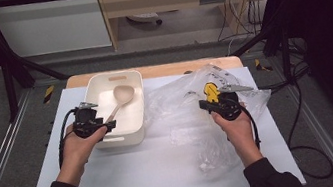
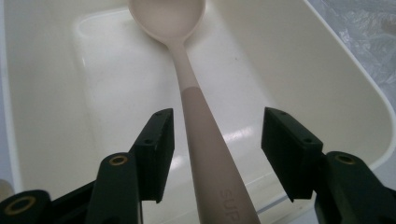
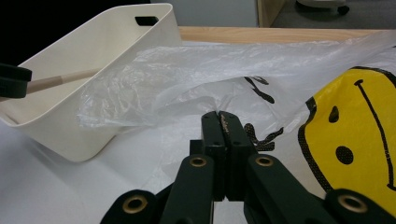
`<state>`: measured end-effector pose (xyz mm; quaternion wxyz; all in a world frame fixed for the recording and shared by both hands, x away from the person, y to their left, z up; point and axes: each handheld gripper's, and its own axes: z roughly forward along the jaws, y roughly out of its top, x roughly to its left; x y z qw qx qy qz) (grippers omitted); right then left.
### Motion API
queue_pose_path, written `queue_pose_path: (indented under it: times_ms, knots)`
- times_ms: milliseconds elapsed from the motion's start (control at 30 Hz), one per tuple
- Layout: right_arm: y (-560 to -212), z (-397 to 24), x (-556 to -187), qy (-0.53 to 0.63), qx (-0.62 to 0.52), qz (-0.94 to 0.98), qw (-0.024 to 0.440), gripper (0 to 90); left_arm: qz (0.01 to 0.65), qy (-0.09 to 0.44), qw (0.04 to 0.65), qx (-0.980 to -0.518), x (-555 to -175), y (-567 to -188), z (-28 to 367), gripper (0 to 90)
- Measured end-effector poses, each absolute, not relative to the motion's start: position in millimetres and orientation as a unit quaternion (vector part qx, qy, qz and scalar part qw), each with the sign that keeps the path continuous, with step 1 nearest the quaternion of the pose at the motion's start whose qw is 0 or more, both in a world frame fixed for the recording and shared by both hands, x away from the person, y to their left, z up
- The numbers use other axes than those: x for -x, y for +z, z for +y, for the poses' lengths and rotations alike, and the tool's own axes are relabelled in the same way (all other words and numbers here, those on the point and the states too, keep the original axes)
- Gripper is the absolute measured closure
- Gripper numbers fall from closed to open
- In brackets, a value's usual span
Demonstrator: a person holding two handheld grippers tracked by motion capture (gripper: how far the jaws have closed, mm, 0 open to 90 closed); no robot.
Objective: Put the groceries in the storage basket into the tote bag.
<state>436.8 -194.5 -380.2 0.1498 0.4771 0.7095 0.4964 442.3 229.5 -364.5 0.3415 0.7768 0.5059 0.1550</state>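
A beige spoon (image 1: 122, 96) lies slanted in the cream plastic bin (image 1: 111, 77), bowl toward the far end. My left gripper (image 1: 103, 122) reaches over the bin's near rim. In the left gripper view its jaws (image 2: 217, 135) stand open on either side of the spoon handle (image 2: 196, 116), with a gap on each side. My right gripper (image 1: 209, 103) sits at the clear plastic bag (image 1: 180, 96) with a yellow smiley print. In the right gripper view its jaws (image 3: 223, 116) are pressed together on a fold of the bag (image 3: 187, 74), which rises from them.
The bin (image 3: 93, 46) stands at the back left of a white mat (image 1: 156, 171) on the table; the crumpled bag spreads over the right half. A wooden table edge (image 1: 185, 66) runs behind them. Cables hang at the far right.
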Motion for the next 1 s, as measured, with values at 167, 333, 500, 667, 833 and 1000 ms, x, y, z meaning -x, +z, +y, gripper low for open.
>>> queue_pose_path:
  times_ms: [167, 333, 500, 667, 833, 1000]
  knots:
    - [-380.3, -194.3, -436.8, 0.496, -0.477, 0.710, 0.149, 90.0, 0.506, 0.153, 0.338, -0.779, -443.7, -367.9, 228.4, 51.0]
    - [-380.9, -194.4, -437.1, 0.496, -0.476, 0.711, 0.149, 90.0, 0.509, 0.149, 0.337, -0.778, -446.2, -370.6, 229.7, 56.4]
    - [-380.8, -195.1, -437.2, 0.496, -0.477, 0.710, 0.149, 90.0, 0.513, 0.150, 0.333, -0.777, -448.4, -371.3, 229.5, 58.5]
    - [-380.6, -195.1, -437.0, 0.496, -0.476, 0.711, 0.149, 90.0, 0.514, 0.145, 0.325, -0.780, -451.0, -371.6, 229.8, 58.5]
    - [-380.6, -194.7, -437.0, 0.496, -0.477, 0.711, 0.149, 90.0, 0.521, 0.137, 0.321, -0.779, -453.5, -372.7, 230.0, 59.0]
    - [-380.2, -195.1, -437.0, 0.497, -0.477, 0.710, 0.148, 90.0, 0.530, 0.140, 0.317, -0.774, -454.6, -372.9, 233.4, 66.0]
